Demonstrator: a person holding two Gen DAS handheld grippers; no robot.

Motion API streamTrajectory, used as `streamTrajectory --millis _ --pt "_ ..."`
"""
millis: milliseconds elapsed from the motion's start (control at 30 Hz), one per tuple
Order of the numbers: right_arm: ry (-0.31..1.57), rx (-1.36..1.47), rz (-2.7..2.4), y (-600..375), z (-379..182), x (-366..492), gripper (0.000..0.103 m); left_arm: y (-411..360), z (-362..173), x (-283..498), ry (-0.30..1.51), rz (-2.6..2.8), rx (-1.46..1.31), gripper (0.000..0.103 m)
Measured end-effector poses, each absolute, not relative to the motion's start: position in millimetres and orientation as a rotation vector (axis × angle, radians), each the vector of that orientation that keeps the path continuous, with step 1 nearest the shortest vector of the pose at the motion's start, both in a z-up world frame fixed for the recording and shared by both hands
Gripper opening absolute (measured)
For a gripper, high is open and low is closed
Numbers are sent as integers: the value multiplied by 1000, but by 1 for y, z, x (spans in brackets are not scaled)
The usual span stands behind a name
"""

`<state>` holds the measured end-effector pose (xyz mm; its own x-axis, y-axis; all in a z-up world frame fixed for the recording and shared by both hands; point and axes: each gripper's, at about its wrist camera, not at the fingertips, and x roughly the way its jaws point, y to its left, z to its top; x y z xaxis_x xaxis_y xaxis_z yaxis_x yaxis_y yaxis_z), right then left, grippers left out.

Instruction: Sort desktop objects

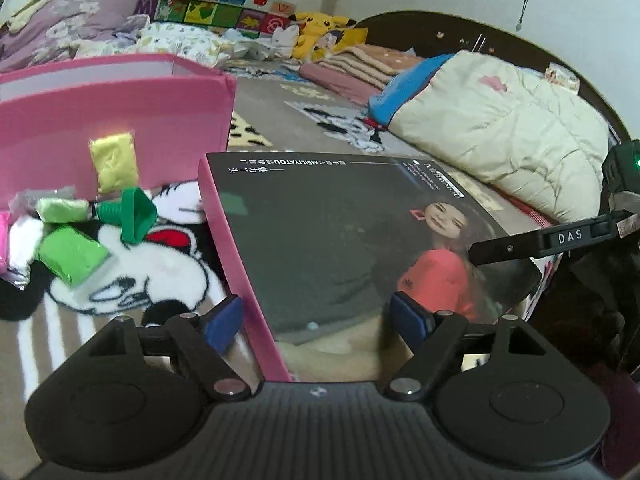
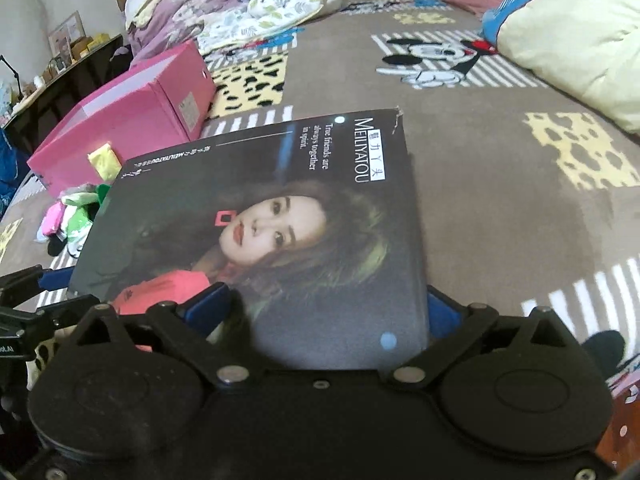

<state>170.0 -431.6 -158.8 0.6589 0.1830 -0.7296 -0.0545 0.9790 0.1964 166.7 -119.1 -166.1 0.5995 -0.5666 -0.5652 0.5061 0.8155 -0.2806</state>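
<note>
- At the far left of the left wrist view, a small heap of soft clay packets in clear wrap (image 1: 68,250), green, white and pink, is seen lying on the brown cartoon-print blanket (image 1: 132,280).
- Just right of the heap, a green plastic funnel-shaped piece (image 1: 134,214) is seen lying on its side on the blanket.
- Behind these, an open pink cardboard box (image 1: 120,120) is seen standing on the blanket, and a pale yellow clay packet (image 1: 113,161) is seen blurred in front of its wall; whether it is touching the wall cannot be told.
- In the middle, a flat dark cardboard box lid with a printed portrait of a woman and pink side walls (image 1: 340,232) is seen raised at the near end, its far end close to the blanket.
- The left gripper (image 1: 320,320) is seen with its blue pads (image 1: 222,322) set apart on either side of the lid's near left corner; a firm clamp cannot be confirmed.
- In the right wrist view, the right gripper (image 2: 324,312) is seen with one blue finger over the printed face and the other at the lid's right edge, spread wide across the near right corner; contact cannot be told for certain.
- At the right, a cream quilted duvet (image 1: 500,132) is seen lying bundled on the blanket.
</note>
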Motion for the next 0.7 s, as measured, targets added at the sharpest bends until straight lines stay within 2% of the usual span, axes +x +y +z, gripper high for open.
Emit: streamTrajectory --millis 367,700 --pt "744 141 142 -411 -106 156 101 -94 -125 156 605 -605 -141 80" --pt "686 104 217 -365 -75 190 101 -46 -94 165 554 -505 -182 80"
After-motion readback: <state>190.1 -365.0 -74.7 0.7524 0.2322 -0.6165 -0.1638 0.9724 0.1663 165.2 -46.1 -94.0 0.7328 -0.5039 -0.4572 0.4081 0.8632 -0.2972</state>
